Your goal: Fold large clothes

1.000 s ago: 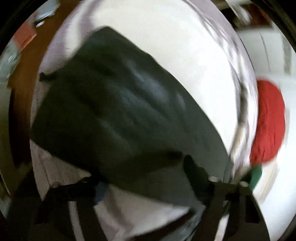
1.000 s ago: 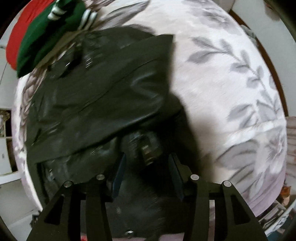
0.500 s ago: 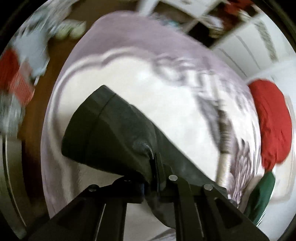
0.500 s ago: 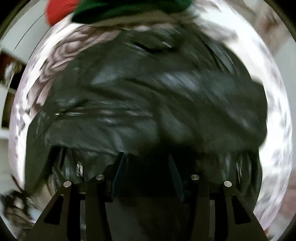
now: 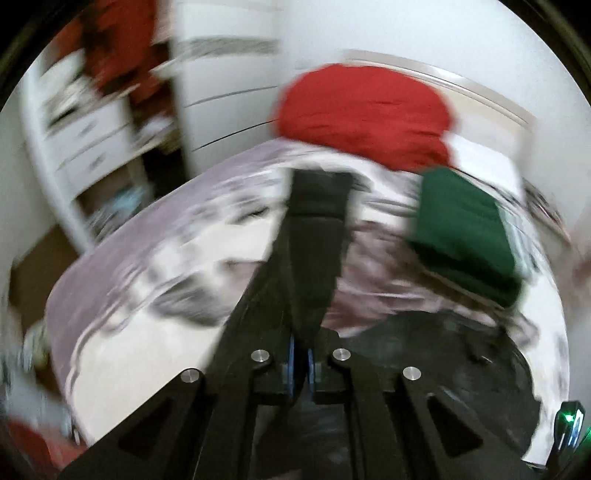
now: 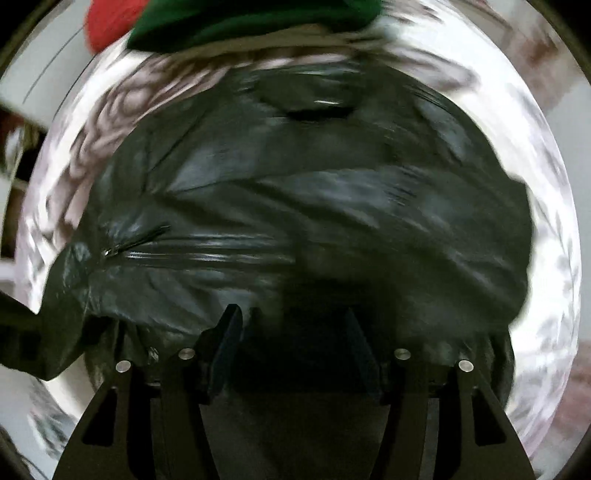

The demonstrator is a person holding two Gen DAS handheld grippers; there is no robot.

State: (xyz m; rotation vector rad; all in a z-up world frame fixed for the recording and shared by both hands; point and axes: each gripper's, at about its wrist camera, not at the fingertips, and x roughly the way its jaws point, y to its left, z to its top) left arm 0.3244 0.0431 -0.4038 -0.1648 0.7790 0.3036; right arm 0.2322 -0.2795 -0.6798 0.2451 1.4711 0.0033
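Note:
A shiny black jacket [image 6: 295, 206] lies spread on the floral bedspread [image 6: 110, 110] and fills the right wrist view. My right gripper [image 6: 295, 332] is open, its jaws wide apart just above the jacket's near edge. In the left wrist view my left gripper [image 5: 300, 354] is shut on a black sleeve [image 5: 314, 236] of the jacket, which stretches away from the jaws toward the far side of the bed. The jacket's body [image 5: 443, 354] shows at the lower right there.
A folded green garment [image 5: 461, 229] lies on the bed [image 5: 147, 280] at the back right, with a red pile [image 5: 362, 114] behind it. Both show at the top of the right wrist view, green [image 6: 258, 18] and red [image 6: 110, 22]. White drawers [image 5: 92, 140] stand left of the bed.
My left gripper, shut on the sleeve, has swung round and now faces the head of the bed, the sleeve pulled out long. My right gripper has moved in over the jacket, still open.

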